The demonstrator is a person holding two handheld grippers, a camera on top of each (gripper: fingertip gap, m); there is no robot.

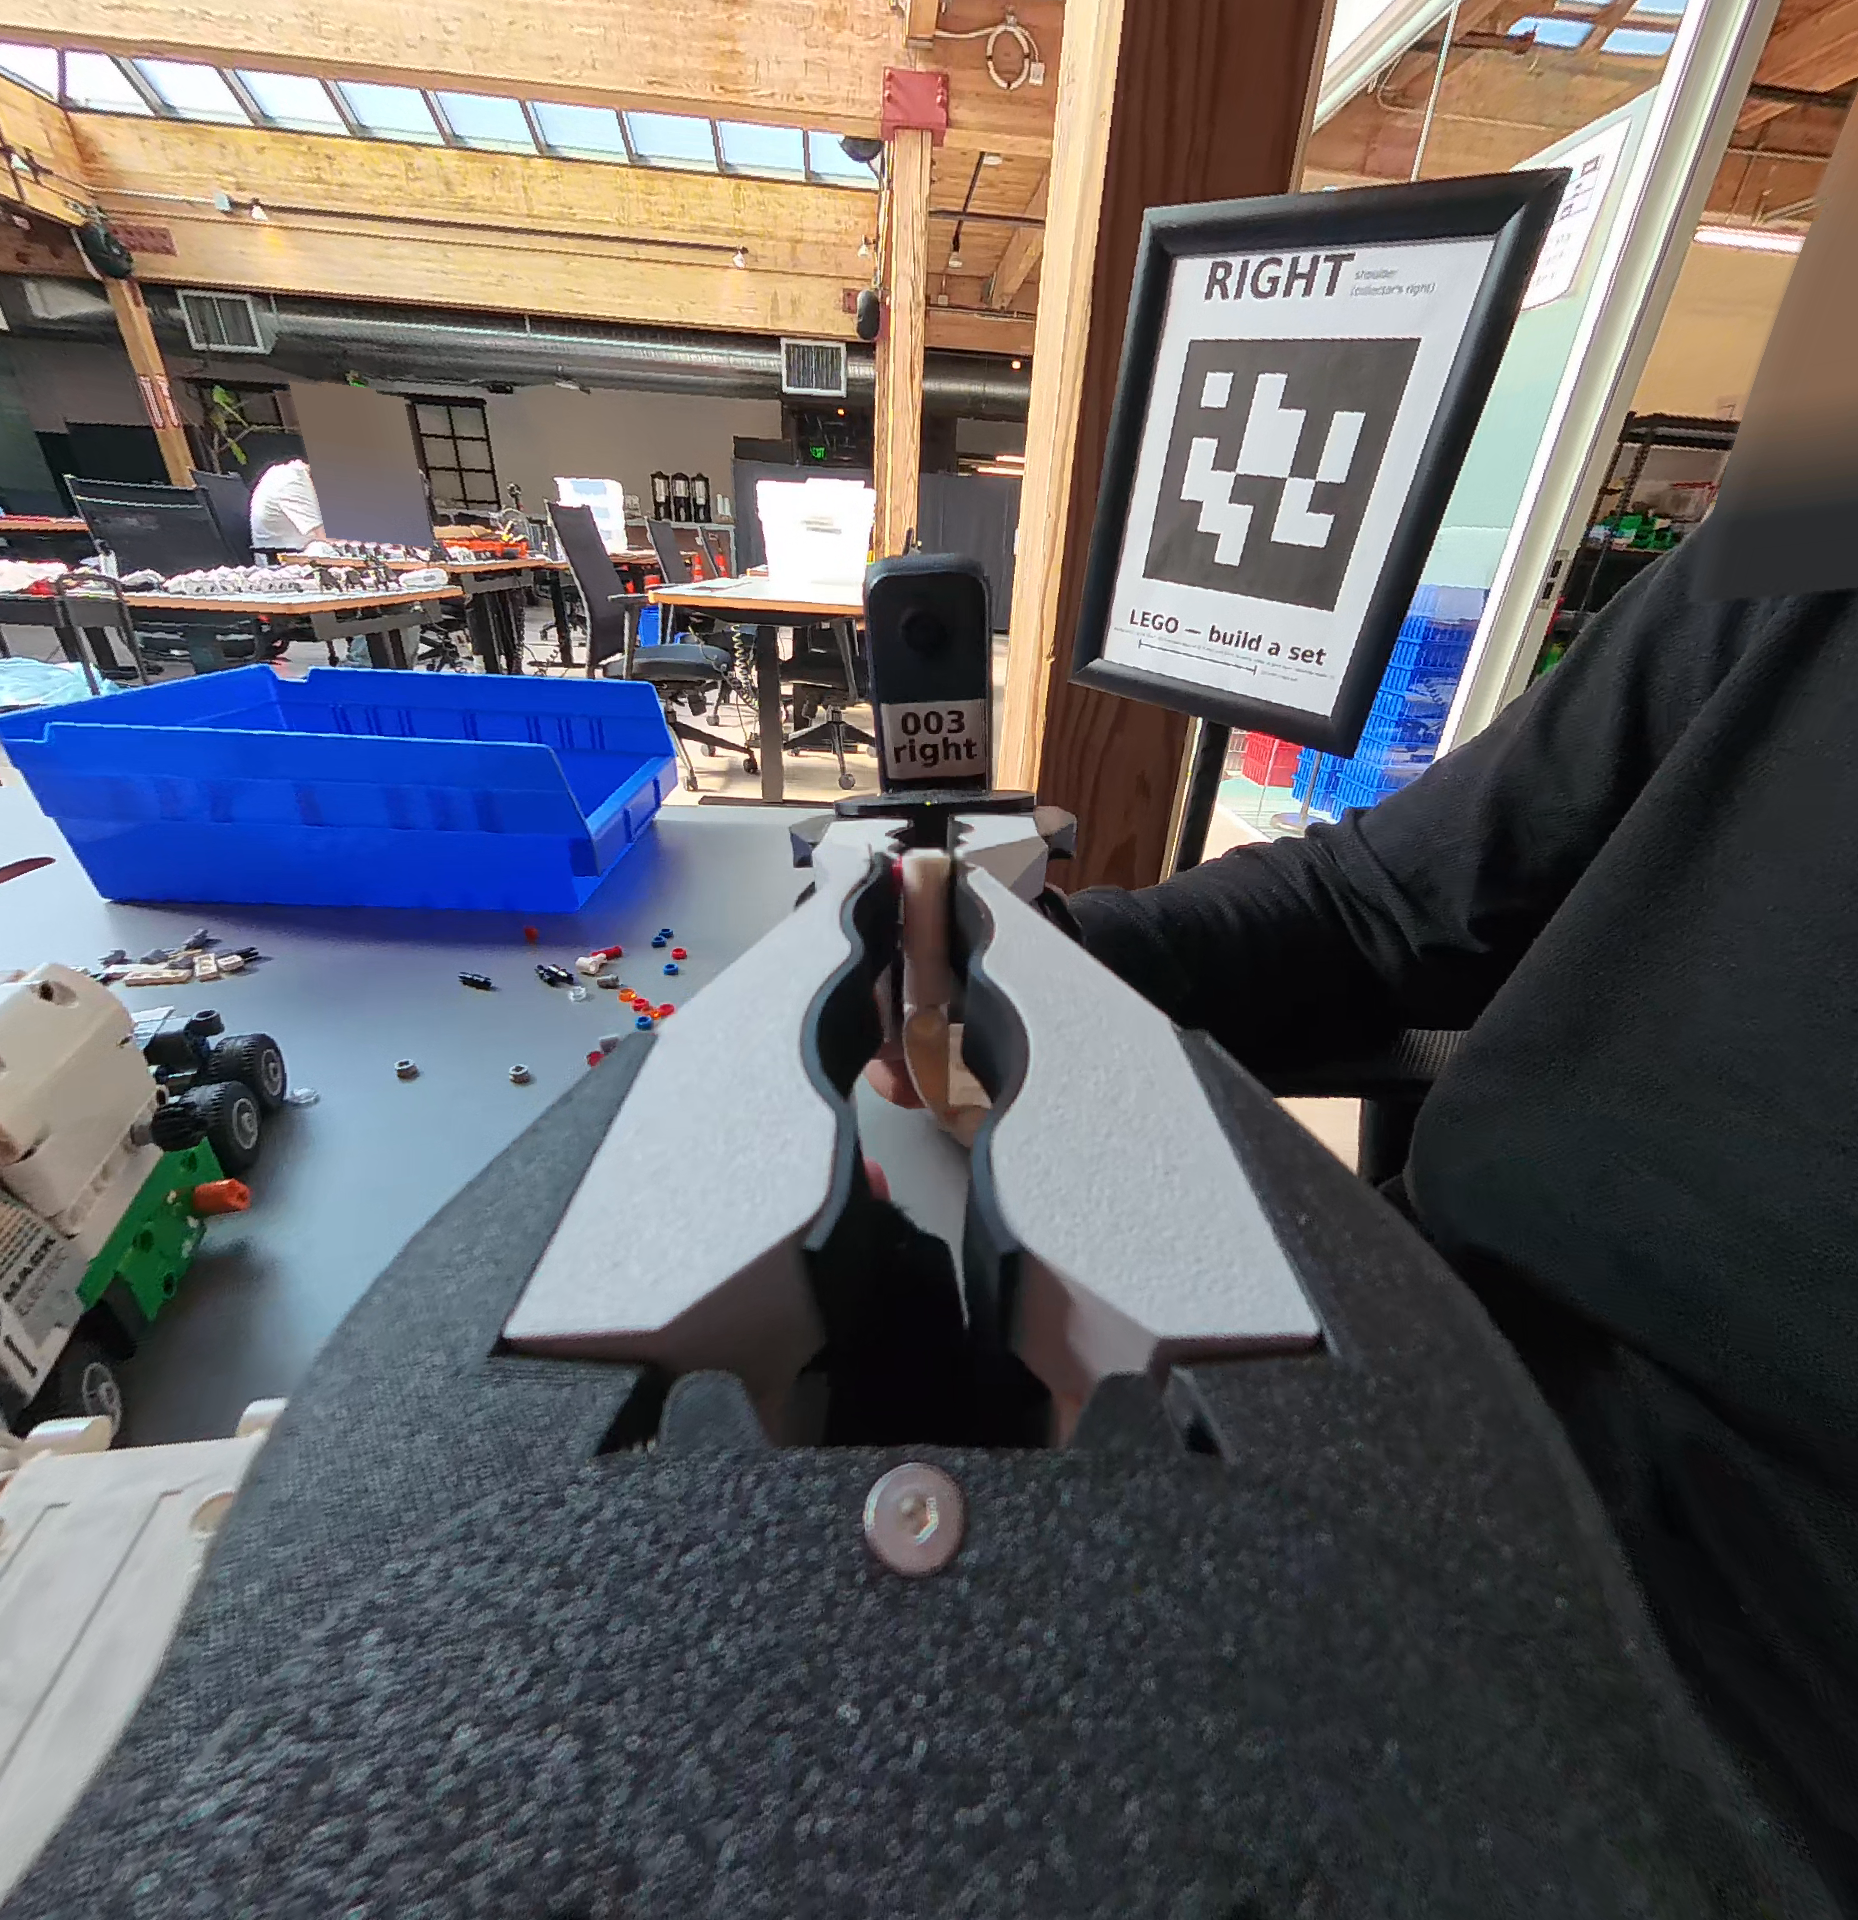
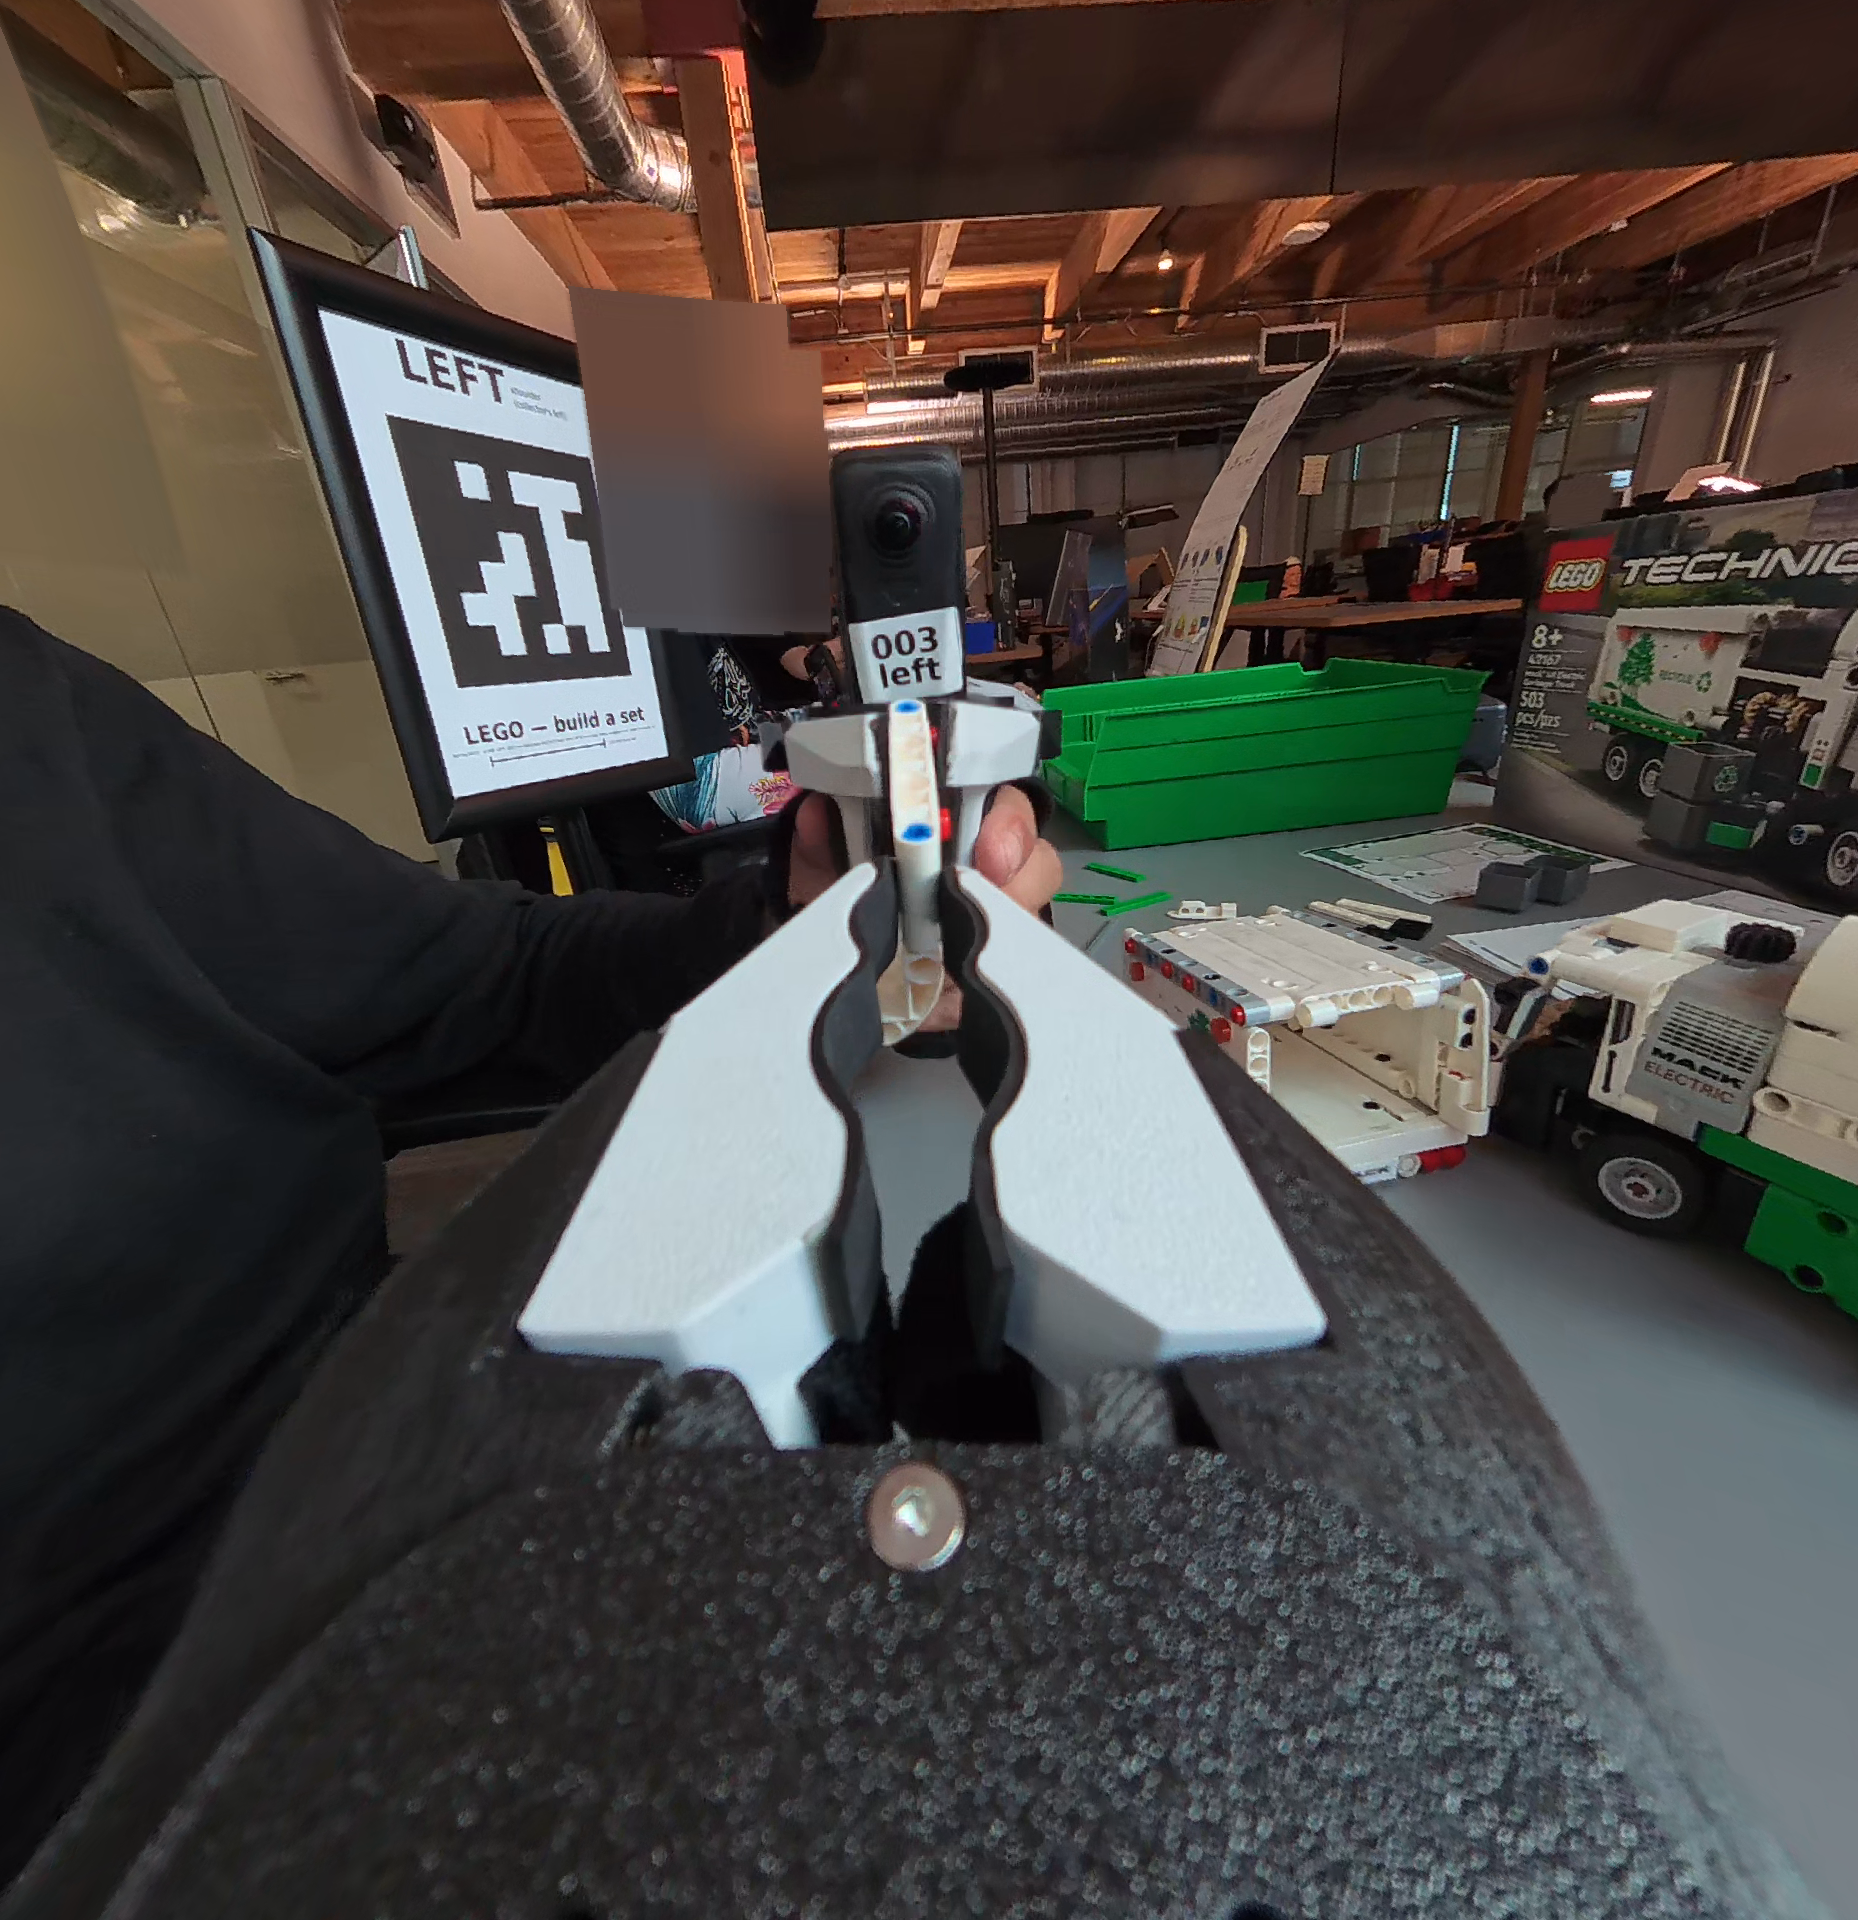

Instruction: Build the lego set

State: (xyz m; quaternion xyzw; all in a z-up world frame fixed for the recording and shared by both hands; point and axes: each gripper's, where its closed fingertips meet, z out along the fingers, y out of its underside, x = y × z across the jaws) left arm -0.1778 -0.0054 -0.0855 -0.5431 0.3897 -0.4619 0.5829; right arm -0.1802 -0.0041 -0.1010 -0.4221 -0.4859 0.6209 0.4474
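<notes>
My left gripper (image 1: 923,904) and right gripper (image 2: 914,904) face each other above the table's near edge. Both are shut on the same white Lego beam (image 1: 927,997), one from each end. In the right wrist view the beam (image 2: 912,862) shows blue pins and red pins on its side. The right gripper (image 1: 927,847) shows head-on past the left one, and the left gripper (image 2: 909,753) shows past the right one. The part-built white and green truck (image 2: 1683,1060) stands on the grey table (image 2: 1527,1351). It also shows in the left wrist view (image 1: 63,1122). A white box-body assembly (image 2: 1309,997) lies beside it.
A blue bin (image 1: 333,779) and small loose parts (image 1: 592,977) lie on the table's far side. A green bin (image 2: 1257,748), the set's box (image 2: 1714,675), an instruction sheet (image 2: 1444,857) and two small grey bins (image 2: 1527,883) lie beyond the truck. Framed signs (image 1: 1309,447) stand beside the person's arms. Less than 4 cm separates the two grippers' tips.
</notes>
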